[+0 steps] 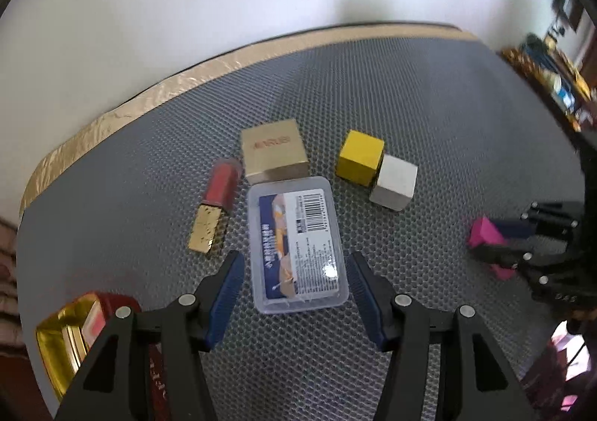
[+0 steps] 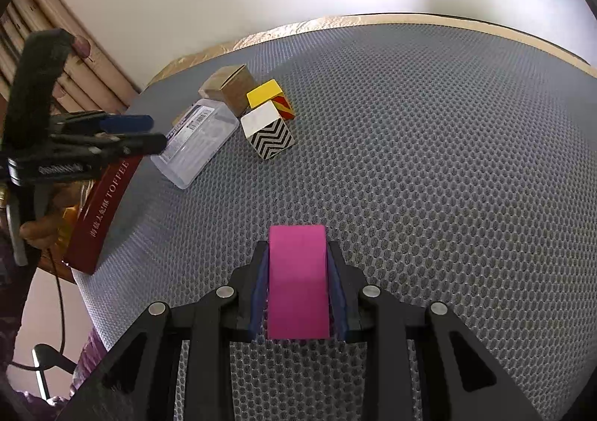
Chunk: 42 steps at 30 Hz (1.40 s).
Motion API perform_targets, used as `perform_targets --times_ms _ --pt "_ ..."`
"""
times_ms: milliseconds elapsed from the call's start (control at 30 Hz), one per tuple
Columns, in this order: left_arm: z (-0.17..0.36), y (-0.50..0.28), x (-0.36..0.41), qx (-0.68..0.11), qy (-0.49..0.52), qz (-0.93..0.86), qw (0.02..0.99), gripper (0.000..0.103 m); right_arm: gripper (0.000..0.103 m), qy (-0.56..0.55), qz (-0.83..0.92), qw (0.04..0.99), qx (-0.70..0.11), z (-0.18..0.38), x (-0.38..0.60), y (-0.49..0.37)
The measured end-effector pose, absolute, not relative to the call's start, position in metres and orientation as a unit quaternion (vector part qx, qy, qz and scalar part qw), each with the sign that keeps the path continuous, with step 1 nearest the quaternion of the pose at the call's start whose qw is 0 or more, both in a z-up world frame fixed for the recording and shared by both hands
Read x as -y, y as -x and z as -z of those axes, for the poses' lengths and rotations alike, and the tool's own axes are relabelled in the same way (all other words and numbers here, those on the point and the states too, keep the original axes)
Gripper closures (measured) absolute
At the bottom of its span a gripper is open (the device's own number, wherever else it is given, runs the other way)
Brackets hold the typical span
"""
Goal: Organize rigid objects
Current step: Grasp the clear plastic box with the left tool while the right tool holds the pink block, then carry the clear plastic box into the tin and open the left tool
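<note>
My right gripper (image 2: 297,253) is shut on a magenta block (image 2: 297,279), held over the grey mesh mat; both show at the right of the left wrist view (image 1: 488,238). My left gripper (image 1: 294,268) is open, its jaws on either side of the near end of a clear plastic card case (image 1: 296,244), also in the right wrist view (image 2: 197,145). Beyond the case lie a gold box (image 1: 274,152), a red-and-gold lipstick (image 1: 216,204), a yellow cube (image 1: 360,158) and a white cube (image 1: 393,182).
A dark red toffee box (image 2: 102,216) with a gold lining (image 1: 59,342) stands at the mat's left edge. The mat (image 2: 447,160) has a tan border against a white wall. The left gripper (image 2: 141,130) shows in the right wrist view.
</note>
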<state>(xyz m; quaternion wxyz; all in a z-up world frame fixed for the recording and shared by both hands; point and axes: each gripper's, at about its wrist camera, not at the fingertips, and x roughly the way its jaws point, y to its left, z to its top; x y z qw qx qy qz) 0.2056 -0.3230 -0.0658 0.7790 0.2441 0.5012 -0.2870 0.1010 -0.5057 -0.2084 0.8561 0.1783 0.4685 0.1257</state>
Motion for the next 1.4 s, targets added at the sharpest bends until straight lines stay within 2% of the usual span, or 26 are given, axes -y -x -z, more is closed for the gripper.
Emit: perform_targets --times_ms 267,433,500,533,567,733,833,867,900,933,967,1267,1400 --pt "0.082 -0.224 0.337 -0.516 -0.268 0.277 0.765 0.042 0.075 -0.186 -0.133 0.854 -0.468 0.209 0.509 -0.107" --pt "0.08 -0.222 0.335 -0.507 -0.261 0.273 0.775 0.044 0.075 -0.191 -0.136 0.851 -0.469 0.207 0.511 -0.114" --pt "0.068 -0.209 0.331 -0.491 -0.246 0.284 0.786 0.079 0.075 -0.185 -0.135 0.853 -0.47 0.206 0.51 -0.115" --pt "0.062 -0.202 0.33 -0.49 -0.233 0.287 0.79 0.087 0.075 -0.182 -0.134 0.853 -0.47 0.206 0.509 -0.115" --pt "0.057 -0.199 0.328 -0.496 -0.216 0.29 0.789 0.103 0.075 -0.181 -0.133 0.853 -0.471 0.206 0.509 -0.115" --pt "0.066 -0.187 0.316 -0.52 -0.206 0.29 0.777 0.103 0.075 -0.177 -0.13 0.852 -0.476 0.205 0.502 -0.118" --pt "0.056 -0.18 0.306 -0.498 -0.2 0.295 0.791 0.096 0.075 -0.172 -0.132 0.852 -0.477 0.205 0.5 -0.12" --pt "0.053 -0.179 0.307 -0.495 -0.202 0.302 0.789 0.078 0.075 -0.171 -0.132 0.851 -0.478 0.206 0.499 -0.121" --pt "0.052 -0.183 0.307 -0.488 -0.21 0.307 0.79 0.054 0.074 -0.171 -0.133 0.851 -0.478 0.206 0.499 -0.121" --pt "0.051 -0.184 0.308 -0.475 -0.223 0.302 0.796 0.044 0.074 -0.172 -0.133 0.851 -0.478 0.207 0.499 -0.121" --pt "0.05 -0.184 0.31 -0.461 -0.236 0.297 0.802 0.04 0.074 -0.174 -0.133 0.85 -0.478 0.207 0.498 -0.121" --pt "0.086 -0.213 0.337 -0.506 -0.301 0.311 0.746 0.04 0.073 -0.186 -0.138 0.848 -0.477 0.209 0.506 -0.117" --pt "0.103 -0.224 0.339 -0.54 -0.279 0.305 0.733 0.041 0.072 -0.193 -0.142 0.845 -0.478 0.209 0.509 -0.118"
